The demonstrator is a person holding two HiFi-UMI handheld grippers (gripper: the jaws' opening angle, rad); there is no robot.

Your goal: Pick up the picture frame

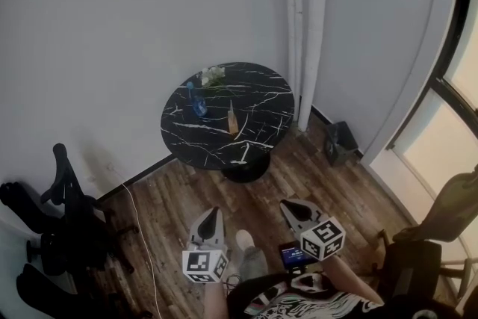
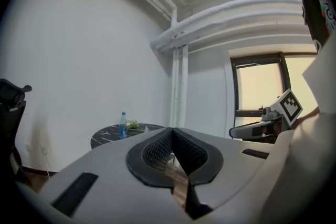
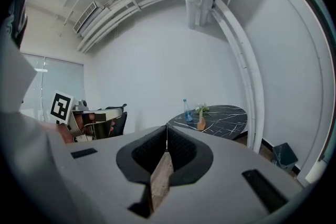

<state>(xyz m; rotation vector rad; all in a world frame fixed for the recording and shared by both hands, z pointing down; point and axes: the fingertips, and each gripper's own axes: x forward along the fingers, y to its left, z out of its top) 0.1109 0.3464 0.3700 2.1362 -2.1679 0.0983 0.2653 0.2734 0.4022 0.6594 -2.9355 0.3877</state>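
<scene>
The picture frame [image 1: 232,121], a small wooden upright piece, stands on the round black marble table [image 1: 254,97] ahead of me; in the right gripper view the frame [image 3: 201,124] shows beyond the jaws. A blue bottle [image 1: 199,107] and a small plant [image 1: 213,75] share the tabletop. My left gripper [image 1: 214,214] and right gripper [image 1: 288,205] hover side by side over the wooden floor, well short of the table, both pointing toward it. Each has its jaws shut with nothing between them. In the left gripper view the bottle [image 2: 123,124] appears, but the frame is hidden.
A black office chair [image 1: 67,228] stands at the left by the wall. White pipes [image 1: 306,26] run down the corner behind the table, with a small dark bin [image 1: 340,142] on the floor beside them. A window and another chair [image 1: 448,220] are at the right.
</scene>
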